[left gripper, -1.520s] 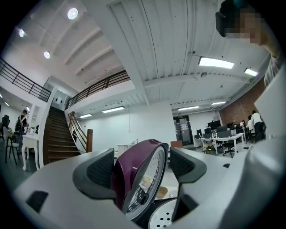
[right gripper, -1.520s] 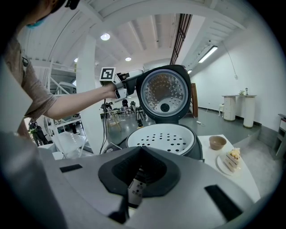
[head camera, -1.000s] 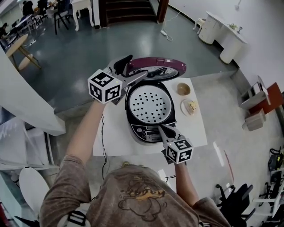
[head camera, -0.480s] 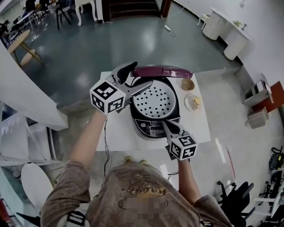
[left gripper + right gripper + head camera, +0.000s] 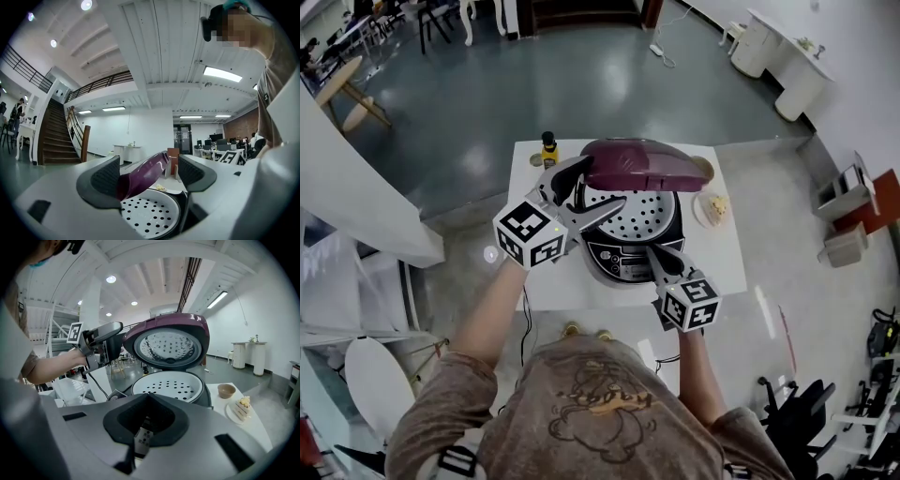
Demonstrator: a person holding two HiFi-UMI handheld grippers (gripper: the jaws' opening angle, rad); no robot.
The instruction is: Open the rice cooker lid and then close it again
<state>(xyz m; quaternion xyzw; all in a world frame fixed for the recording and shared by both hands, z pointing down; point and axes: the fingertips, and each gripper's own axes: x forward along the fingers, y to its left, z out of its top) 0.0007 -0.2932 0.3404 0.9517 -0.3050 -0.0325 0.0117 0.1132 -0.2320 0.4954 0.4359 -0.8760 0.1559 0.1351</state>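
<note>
The black rice cooker [image 5: 623,255] stands on a white table [image 5: 536,274], with a white perforated tray [image 5: 639,216] inside the pot. Its maroon lid [image 5: 637,164] hangs half lowered over the pot. My left gripper [image 5: 598,183] is open at the lid's left edge. In the left gripper view that gripper [image 5: 149,177] has the lid [image 5: 143,174] between its jaws, against the left one. My right gripper [image 5: 652,251] is shut, its tips at the cooker's front control panel. The right gripper view shows this gripper [image 5: 147,398] low in front of the lid's silver underside [image 5: 169,344] and the tray [image 5: 168,386].
A small brown bowl [image 5: 226,390] and a plate with a slice of cake [image 5: 241,408] sit to the right of the cooker. A small bottle [image 5: 548,148] stands at the table's far left corner. A black cable [image 5: 523,305] drops off the left edge.
The lid has swung down from upright to half lowered over the pot, with my left gripper following it. The right gripper stays at the front panel.
</note>
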